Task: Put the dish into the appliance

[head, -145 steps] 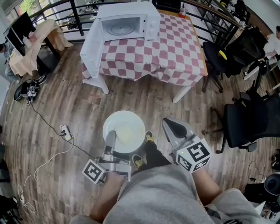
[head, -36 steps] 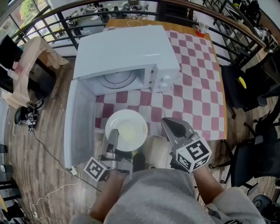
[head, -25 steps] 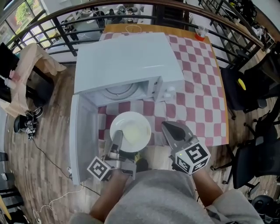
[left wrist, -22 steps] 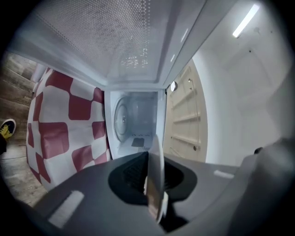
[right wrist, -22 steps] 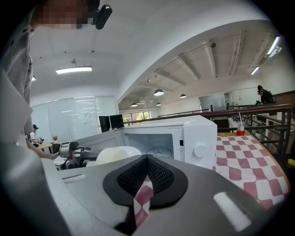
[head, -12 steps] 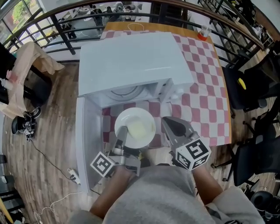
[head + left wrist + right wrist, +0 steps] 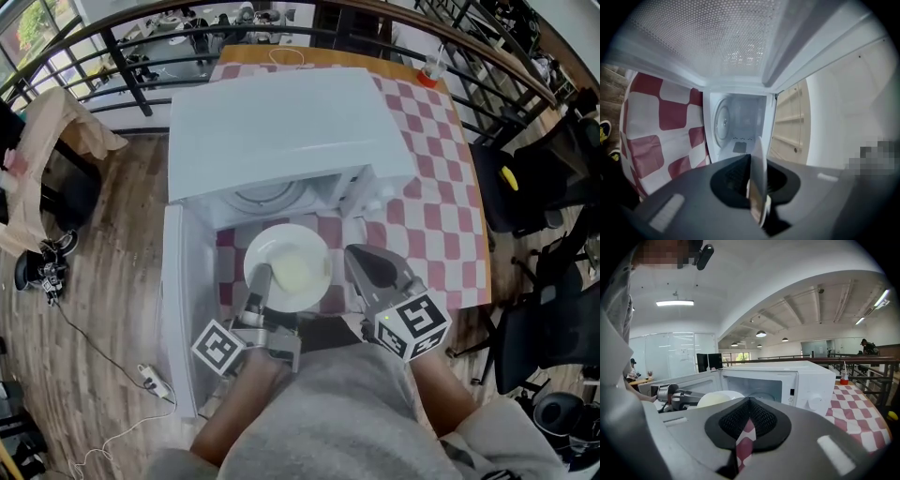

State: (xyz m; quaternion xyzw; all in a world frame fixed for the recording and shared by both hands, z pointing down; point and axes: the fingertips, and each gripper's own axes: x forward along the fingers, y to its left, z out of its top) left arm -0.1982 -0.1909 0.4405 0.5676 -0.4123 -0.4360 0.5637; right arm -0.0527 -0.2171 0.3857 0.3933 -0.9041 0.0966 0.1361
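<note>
Below the head camera, the round white ceramic plate (image 7: 291,267) hangs level just in front of the open mouth of the white microwave oven (image 7: 281,131), above the red-and-white checked tablecloth (image 7: 422,178) near the table's front edge. The left gripper (image 7: 262,281) is clenched on the plate's near rim. The right gripper (image 7: 362,265) hovers just beside it on the right, jaws pressed together on nothing. The oven's white hinged door (image 7: 183,300) stands swung wide at the left. Over the last second the plate has crept from the table's edge to the cavity's threshold, so I judge the approach nearly over, with only the push inside and the set-down left.

Along the left gripper view, the plate (image 7: 759,173) shows edge-on, pinched between the two jaws. Straight ahead lies the oven cavity (image 7: 740,126), its glass turntable (image 7: 721,123) bare.

Across the right gripper view, the jaws meet with only a sliver of checked cloth showing through. Beyond them the plate (image 7: 719,398) sits in the left gripper (image 7: 689,398) before the oven (image 7: 797,380).
</note>
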